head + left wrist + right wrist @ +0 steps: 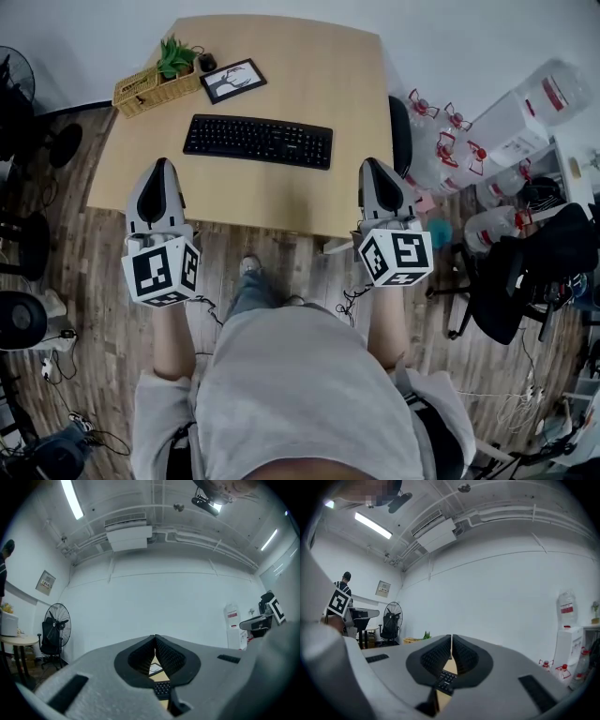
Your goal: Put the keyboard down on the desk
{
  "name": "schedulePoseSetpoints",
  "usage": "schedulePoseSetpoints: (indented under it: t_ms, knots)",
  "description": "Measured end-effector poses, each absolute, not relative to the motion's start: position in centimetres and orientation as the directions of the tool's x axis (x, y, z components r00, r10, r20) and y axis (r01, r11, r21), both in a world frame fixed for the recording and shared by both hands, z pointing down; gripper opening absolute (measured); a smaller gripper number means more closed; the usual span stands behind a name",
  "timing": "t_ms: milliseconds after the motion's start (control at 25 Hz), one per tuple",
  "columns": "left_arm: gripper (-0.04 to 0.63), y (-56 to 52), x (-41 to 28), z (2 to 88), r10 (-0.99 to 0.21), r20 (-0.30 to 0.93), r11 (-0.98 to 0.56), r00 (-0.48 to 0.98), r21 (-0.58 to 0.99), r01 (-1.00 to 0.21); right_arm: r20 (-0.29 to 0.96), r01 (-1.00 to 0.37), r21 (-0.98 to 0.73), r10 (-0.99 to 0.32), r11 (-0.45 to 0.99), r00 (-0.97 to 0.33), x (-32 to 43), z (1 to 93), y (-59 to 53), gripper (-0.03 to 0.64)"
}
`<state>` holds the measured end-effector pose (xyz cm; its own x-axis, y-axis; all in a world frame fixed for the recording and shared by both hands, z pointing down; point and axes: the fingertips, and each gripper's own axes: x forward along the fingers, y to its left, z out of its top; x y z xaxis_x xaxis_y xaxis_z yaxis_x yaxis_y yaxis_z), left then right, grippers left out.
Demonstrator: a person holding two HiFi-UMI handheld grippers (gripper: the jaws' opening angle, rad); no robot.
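Note:
A black keyboard (259, 141) lies flat on the wooden desk (281, 197), near its middle. My left gripper (161, 165) hangs over the desk's front left edge, shut and empty. Over the front right corner my right gripper (372, 165) is shut with nothing in it. Both stay short of the keyboard and do not touch it. In the left gripper view the tips (155, 637) meet, and a strip of keyboard (161, 687) shows below them. The right gripper view shows closed tips (451, 637) with keyboard keys (445, 679) beneath.
A wicker basket (150, 89) with a green plant (175, 56) and a small framed picture (232, 80) sit at the desk's far left. Water jugs (511, 122) and a dark office chair (534, 262) stand to the right. A fan (55, 627) stands left.

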<state>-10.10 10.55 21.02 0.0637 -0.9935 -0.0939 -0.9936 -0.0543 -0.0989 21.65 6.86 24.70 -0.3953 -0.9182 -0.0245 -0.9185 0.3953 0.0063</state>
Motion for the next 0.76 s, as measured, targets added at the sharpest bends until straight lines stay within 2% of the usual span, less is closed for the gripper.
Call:
schedulePoseSetpoints:
  t_ms: [320,760]
  knots:
    - [0.011,12.2,-9.6,20.0,-0.989,-0.134,-0.053,0.066,-0.1,-0.994,-0.034,-0.916,0.001,-0.916,0.401,-0.401,21.7,24.5,8.3,0.015]
    - [0.011,13.5,-8.3,19.8,-0.989,-0.129,-0.059,0.071,-0.098,-0.993,-0.049,-0.915,-0.006,-0.914,0.403,-0.402,22.7,24.1,9.8,0.015]
